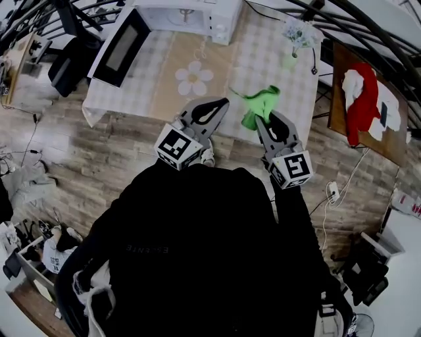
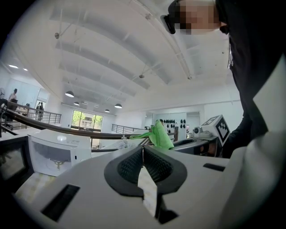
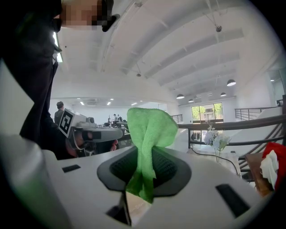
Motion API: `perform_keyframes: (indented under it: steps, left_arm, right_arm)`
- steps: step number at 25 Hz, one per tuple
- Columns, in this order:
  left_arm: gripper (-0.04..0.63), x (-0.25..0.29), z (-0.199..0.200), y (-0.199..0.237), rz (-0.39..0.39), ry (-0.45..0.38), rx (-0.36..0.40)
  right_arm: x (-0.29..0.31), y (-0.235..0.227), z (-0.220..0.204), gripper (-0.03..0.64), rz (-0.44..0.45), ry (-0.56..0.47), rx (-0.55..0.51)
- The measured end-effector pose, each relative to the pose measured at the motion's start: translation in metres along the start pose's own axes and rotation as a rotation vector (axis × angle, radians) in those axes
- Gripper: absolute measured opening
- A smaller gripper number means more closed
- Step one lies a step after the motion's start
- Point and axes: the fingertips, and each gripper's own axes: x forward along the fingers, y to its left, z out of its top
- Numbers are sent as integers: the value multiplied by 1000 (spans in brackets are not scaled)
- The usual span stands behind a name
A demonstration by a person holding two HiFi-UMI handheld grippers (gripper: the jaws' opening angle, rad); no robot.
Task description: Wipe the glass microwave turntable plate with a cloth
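Observation:
My right gripper [image 1: 258,118] is shut on a green cloth [image 1: 258,104], which sticks up out of its jaws [image 3: 148,129] in the right gripper view. My left gripper [image 1: 220,103] is shut with nothing between its jaws, seen close in the left gripper view [image 2: 143,150]. Both grippers are held up over the near edge of the table [image 1: 164,85], tilted upward and side by side. A white microwave [image 1: 191,14] stands at the table's far side with its door [image 1: 122,47] swung open. I cannot make out the glass turntable plate in any view.
A checked tablecloth with a flower print covers the table. A small vase of flowers [image 1: 296,36] stands at its far right corner. Right of the table, a brown side table [image 1: 388,141] carries red and white fabric [image 1: 363,92]. Cables and a power strip [image 1: 333,191] lie on the wooden floor.

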Motion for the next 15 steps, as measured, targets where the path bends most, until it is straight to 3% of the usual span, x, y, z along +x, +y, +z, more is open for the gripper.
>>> perform_keyframes:
  steps: [7,15]
  left_arm:
    - [21,1,-6,52,-24,13,-3]
    - [21,15,-21,83,-13,35,-44]
  right_arm:
    - [50,-2,-6,107,-36,43,17]
    - [93,-33,-33,107,-72,142,41]
